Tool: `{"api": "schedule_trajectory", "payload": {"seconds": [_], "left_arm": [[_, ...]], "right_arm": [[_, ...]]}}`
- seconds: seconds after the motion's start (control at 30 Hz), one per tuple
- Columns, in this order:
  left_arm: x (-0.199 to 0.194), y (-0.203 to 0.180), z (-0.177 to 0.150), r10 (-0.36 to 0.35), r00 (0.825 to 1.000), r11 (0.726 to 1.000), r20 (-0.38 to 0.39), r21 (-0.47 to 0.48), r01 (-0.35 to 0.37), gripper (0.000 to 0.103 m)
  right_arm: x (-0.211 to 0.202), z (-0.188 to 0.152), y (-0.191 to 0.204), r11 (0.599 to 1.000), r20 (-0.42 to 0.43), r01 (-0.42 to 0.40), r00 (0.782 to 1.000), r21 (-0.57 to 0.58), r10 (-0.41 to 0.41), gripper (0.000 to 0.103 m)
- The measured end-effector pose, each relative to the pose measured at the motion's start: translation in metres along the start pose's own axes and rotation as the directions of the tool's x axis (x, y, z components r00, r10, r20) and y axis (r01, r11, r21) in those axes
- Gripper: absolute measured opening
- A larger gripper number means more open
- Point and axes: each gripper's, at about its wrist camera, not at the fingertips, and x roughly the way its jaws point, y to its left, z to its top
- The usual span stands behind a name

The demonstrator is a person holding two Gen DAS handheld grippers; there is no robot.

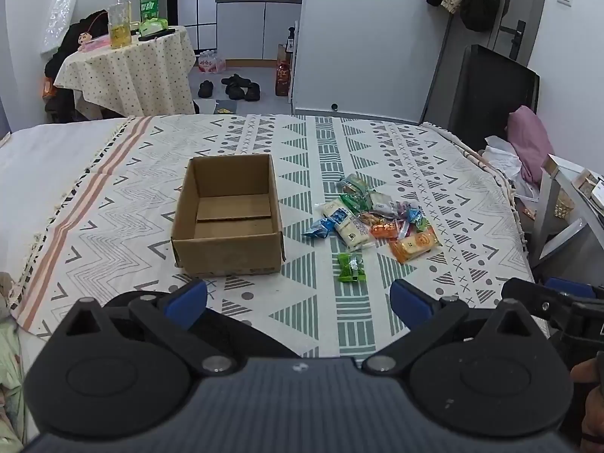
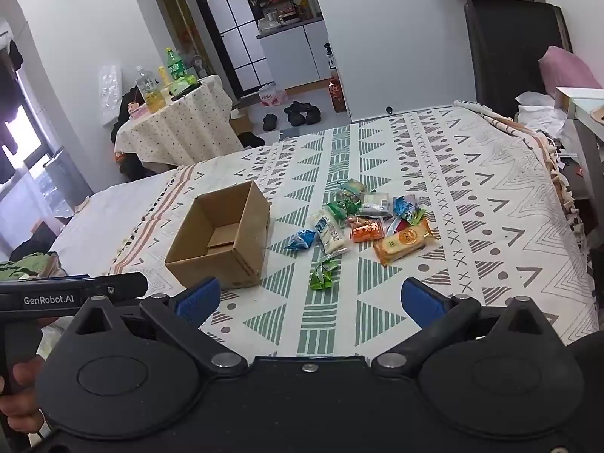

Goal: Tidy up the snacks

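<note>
Hovering low over the near edge of the bed, the left gripper (image 1: pixel 298 304) holds its blue-padded jaws spread wide with nothing between them; the right gripper (image 2: pixel 309 300) hangs just beside it, jaws equally wide and empty. Patterned bedspread (image 1: pixel 332 324) lies bare beneath both.

Nearest ahead, a small green packet (image 1: pixel 351 268) sits alone on the cloth, a little apart from the rest. To its left stands the cardboard box (image 1: pixel 226 253), upright, open-topped, with only a loose cardboard flap on its floor; its near wall faces the left gripper. Just beyond and right of the green packet lies the pile of snacks (image 1: pixel 372 213): a large orange packet (image 2: pixel 404 241) at its near right corner, a white one (image 1: pixel 353 232) beside a blue one (image 1: pixel 317 228), more wrappers heaped and overlapping behind. A strip of cloth separates box and pile.

Open bedspread stretches on all sides of them, wide to the right up to the fringed edge (image 2: pixel 562 185), where a white chair (image 1: pixel 558 211) and pink fabric (image 1: pixel 528 143) crowd the bedside. Left of the box the cover ends and plain white sheet (image 1: pixel 45 158) begins.

Past the far edge: a round table (image 1: pixel 128 71) under dotted cloth carrying bottles, dark shoes (image 1: pixel 234 87) on the floor, a black panel (image 1: pixel 490 90) leaning on the wall.
</note>
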Motion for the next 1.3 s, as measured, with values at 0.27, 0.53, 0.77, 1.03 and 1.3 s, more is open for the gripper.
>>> {"api": "schedule_trajectory", "payload": {"seconds": [0.27,0.53,0.77,1.03,1.3], "left_arm": [[-0.004,0.004,0.000,-0.010,1.000,1.000,0.002,0.006,0.010,0.103],[-0.006,-0.006,0.000,0.002,1.000,0.999,0.002,0.036,-0.002,0.103],[-0.006,-0.005,0.000,0.002,1.000,0.999,0.002,0.038,-0.002,0.103],[-0.005,-0.006,0.000,-0.001,1.000,0.999,0.000,0.042,0.001,0.103],[-0.005,-0.006,-0.001,-0.003,1.000,0.999,-0.001,0.037,0.004,0.103]], "right_arm": [[-0.001,0.004,0.007,1.000,-0.013,0.028,1.000,-0.009,-0.028,0.103],[0.001,0.004,0.002,0.999,-0.022,0.039,0.999,-0.006,-0.039,0.103],[0.001,0.002,0.005,0.999,-0.018,0.037,0.999,-0.011,-0.037,0.103],[0.001,0.002,0.007,0.999,-0.024,0.040,0.999,-0.020,-0.040,0.103],[0.001,0.003,0.007,0.998,-0.022,0.053,0.998,-0.020,-0.053,0.103]]}}
